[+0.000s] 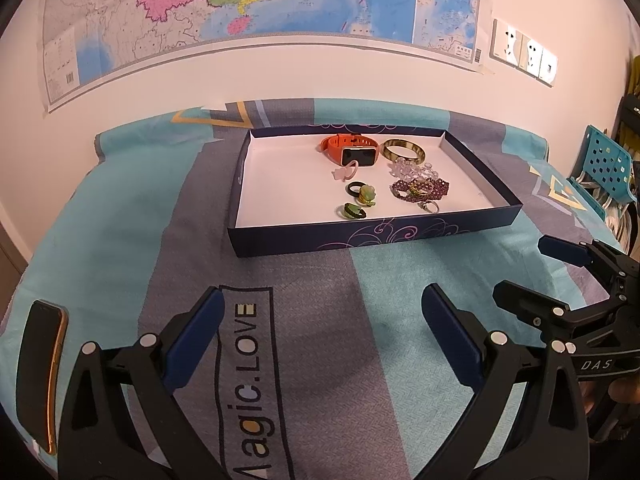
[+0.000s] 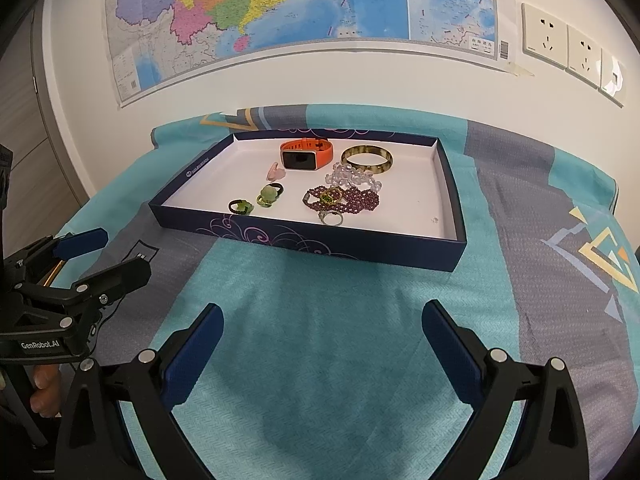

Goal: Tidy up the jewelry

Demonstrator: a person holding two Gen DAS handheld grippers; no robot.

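Observation:
A shallow dark blue box (image 1: 360, 236) (image 2: 304, 236) with a white floor lies on the bed cover. Inside it rest an orange smartwatch (image 1: 352, 150) (image 2: 306, 154), a mottled bangle (image 1: 402, 151) (image 2: 367, 159), clear beads (image 1: 408, 169) (image 2: 354, 176), a purple bead strand (image 1: 422, 189) (image 2: 348, 198), a silver ring (image 1: 430, 207) (image 2: 333, 218), a pink ring (image 1: 344, 171) (image 2: 275, 171) and several green and black rings (image 1: 358, 200) (image 2: 256, 200). My left gripper (image 1: 322, 332) and right gripper (image 2: 322, 340) both hover open over the cover, short of the box, holding nothing.
A phone (image 1: 42, 372) lies on the cover at the left. A patterned teal and grey cover (image 2: 320, 360) spreads over the surface. A map (image 2: 300, 4) and wall sockets (image 2: 560, 42) are behind. A teal perforated chair (image 1: 608, 164) stands at the right.

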